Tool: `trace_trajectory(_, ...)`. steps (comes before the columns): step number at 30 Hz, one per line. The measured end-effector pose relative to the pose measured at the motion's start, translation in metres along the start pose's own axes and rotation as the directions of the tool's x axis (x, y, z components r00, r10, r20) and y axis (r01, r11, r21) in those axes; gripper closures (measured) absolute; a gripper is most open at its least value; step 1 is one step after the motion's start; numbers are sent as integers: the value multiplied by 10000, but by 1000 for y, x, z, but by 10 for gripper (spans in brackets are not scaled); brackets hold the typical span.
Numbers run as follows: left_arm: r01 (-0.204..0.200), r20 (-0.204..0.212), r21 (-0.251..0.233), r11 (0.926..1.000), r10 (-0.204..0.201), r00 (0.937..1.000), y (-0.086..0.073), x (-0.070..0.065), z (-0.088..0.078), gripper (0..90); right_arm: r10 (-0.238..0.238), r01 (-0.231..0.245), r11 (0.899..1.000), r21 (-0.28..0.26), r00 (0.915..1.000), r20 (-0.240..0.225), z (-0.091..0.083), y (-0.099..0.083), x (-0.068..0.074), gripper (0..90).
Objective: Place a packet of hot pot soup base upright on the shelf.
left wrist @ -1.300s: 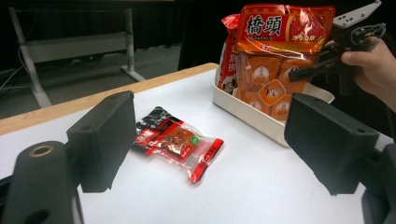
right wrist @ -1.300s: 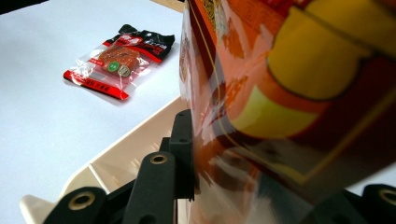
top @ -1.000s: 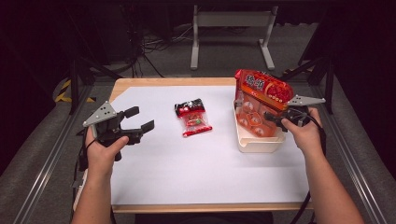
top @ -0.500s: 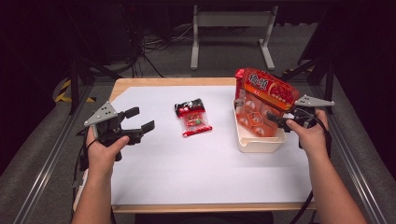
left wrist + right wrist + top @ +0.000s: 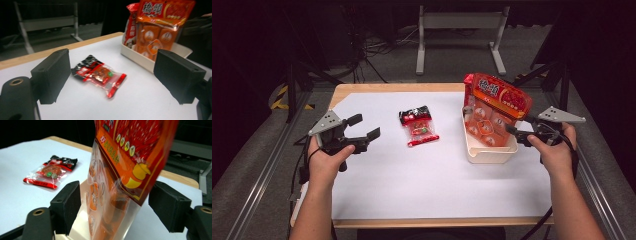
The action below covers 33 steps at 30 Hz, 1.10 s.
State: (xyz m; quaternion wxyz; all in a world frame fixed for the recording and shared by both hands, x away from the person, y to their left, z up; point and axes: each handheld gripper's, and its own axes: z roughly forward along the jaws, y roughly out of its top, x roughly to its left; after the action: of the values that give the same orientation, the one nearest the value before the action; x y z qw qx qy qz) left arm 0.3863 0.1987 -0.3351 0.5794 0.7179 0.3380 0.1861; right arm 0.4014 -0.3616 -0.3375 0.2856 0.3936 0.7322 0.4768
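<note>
A big orange snack bag (image 5: 494,107) stands upright in a white tray (image 5: 489,154) at the right of the table. My right gripper (image 5: 518,134) sits just right of the tray. Its jaws have just been opening, and in the right gripper view the bag (image 5: 130,152) hangs between the spread pads (image 5: 68,206) with a gap on each side. A small red and black packet (image 5: 418,125) lies flat mid-table. My left gripper (image 5: 364,126) hovers open at the left, aimed at that packet (image 5: 100,73), well short of it.
The table carries a white sheet with a wooden edge (image 5: 392,87) along the back. A metal stand (image 5: 459,30) rises on the dark floor behind. Rails run along both sides of the table.
The right gripper's jaws spread and let go of the orange bag, and the hand drew back to the right. The bag went from tilted to upright in the tray. The left hand stayed put.
</note>
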Motion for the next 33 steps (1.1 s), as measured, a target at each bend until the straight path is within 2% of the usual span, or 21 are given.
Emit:
trace_trajectory(5, -97, 53, 129, 9999, 96, 9999, -1, 0, 3, 170, 33, -33, 10000, -82, 10000, 19, -12, 1, 1, 258)
trace_trajectory(8, -245, -190, 156, 9996, 248, 9995, -3, 0, 3, 179, -32, 34, 9999, -102, 9997, 243, -21, 2, 4, 258)
trace_trajectory(11, -314, -251, 174, 9994, 318, 9992, -4, 0, 4, 192, -57, 57, 10000, -46, 9998, 169, -27, 4, 9, 255)
trace_trajectory(17, -307, -234, 436, 9986, 318, 9992, -4, -1, 7, 206, -528, 531, 9986, 76, 9981, -325, -36, 7, 26, 255)
trace_trajectory(19, 91, -192, 494, 9987, -81, 9998, -4, -1, 9, 204, -603, 604, 9982, -6, 9957, -700, -36, 8, 33, 255)
trace_trajectory(21, 306, -223, 697, 9971, -291, 9993, -4, 0, 11, 200, -700, 694, 9975, -101, 9917, -1079, -36, 10, 39, 255)
trace_trajectory(23, 402, -233, 803, 9960, -384, 9990, -4, 0, 13, 194, -790, 770, 9968, -190, 9852, -1518, -35, 11, 46, 255)
trace_trajectory(25, 477, -233, 791, 9957, -460, 9987, -4, 0, 14, 191, -946, 927, 9955, -188, 9807, -1711, -34, 12, 51, 254)
trace_trajectory(29, 178, -276, 892, 9959, -154, 9995, -5, 0, 16, 175, -1143, 1135, 9934, -157, 9720, -2054, -29, 11, 59, 254)
trace_trajectory(33, -57, -382, 790, 9969, 88, 9992, -5, 0, 20, 141, -1337, 1353, 9908, -89, 9636, -2315, -25, 10, 66, 254)
